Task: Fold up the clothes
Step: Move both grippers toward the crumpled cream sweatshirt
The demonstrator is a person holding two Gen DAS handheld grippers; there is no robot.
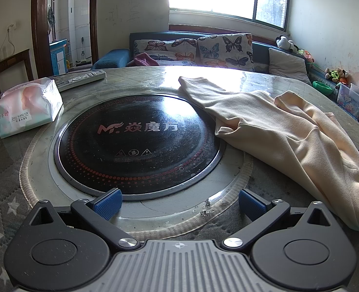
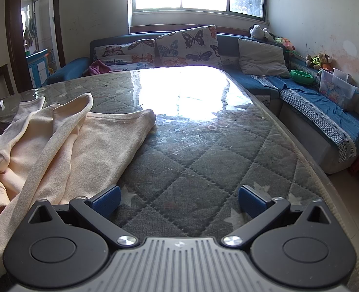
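- Judging by its limp drape and soft creases, the cream garment (image 1: 289, 131) is expected to be light and floppy, sagging wherever it is lifted; it may slide easily on the glossy table (image 2: 203, 146).
- A hold is best taken at an edge or corner, such as the narrow end (image 1: 191, 82) reaching past the black cooktop (image 1: 135, 143), or the flat hem corner (image 2: 145, 116) seen in the right view.
- It is seen as a plain, pale cream knit, unfolded and rumpled, with raised folds toward its middle.
- It lies on the table between the two tools, partly over the cooktop's rim.
- The left tongs (image 1: 179, 203) are held apart and empty; the right tongs (image 2: 178, 200) are likewise apart, gripping nothing.
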